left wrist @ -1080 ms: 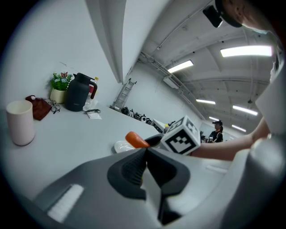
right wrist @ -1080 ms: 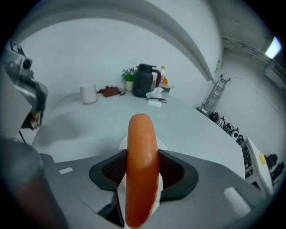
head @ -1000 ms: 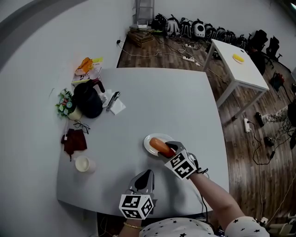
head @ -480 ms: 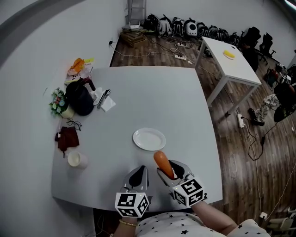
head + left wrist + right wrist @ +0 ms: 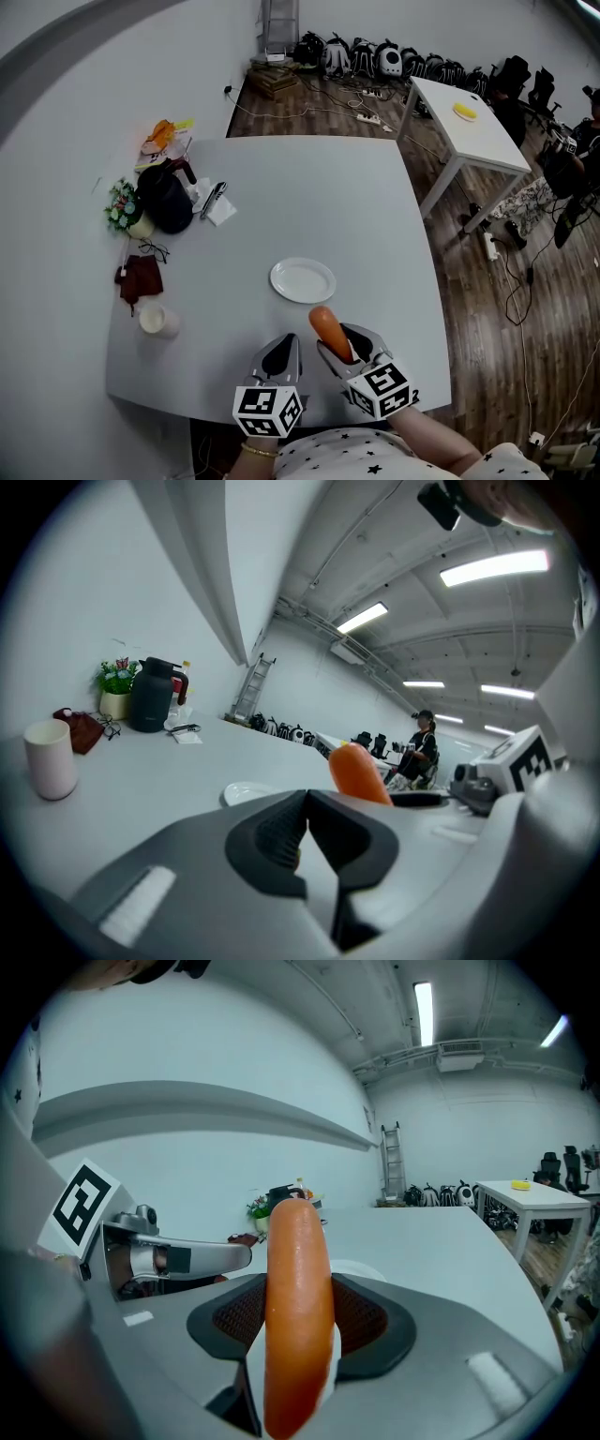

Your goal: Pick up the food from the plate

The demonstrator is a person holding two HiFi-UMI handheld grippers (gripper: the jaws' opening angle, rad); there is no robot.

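Note:
An orange sausage [image 5: 330,333] [image 5: 298,1307] is clamped between the jaws of my right gripper [image 5: 339,352] [image 5: 298,1321], held in the air near the table's front edge, its tip pointing toward the plate. The white plate [image 5: 303,280] lies bare on the grey table [image 5: 319,202], a short way beyond the sausage. My left gripper [image 5: 282,356] [image 5: 304,834] hovers just left of the right one, jaws together with nothing between them. In the left gripper view the sausage [image 5: 357,772] rises just behind the jaws, with the plate [image 5: 246,792] farther off.
At the table's left edge stand a black kettle [image 5: 167,202], a small flower pot [image 5: 125,208], glasses [image 5: 148,250], a dark red cloth [image 5: 139,278] and a white cup [image 5: 156,321]. A second white table [image 5: 469,129] stands at the back right. Cables lie on the wooden floor.
One second ago the sausage lay on the plate with my right gripper at it. It has been lifted off and drawn back toward the front edge; the plate now lies bare.

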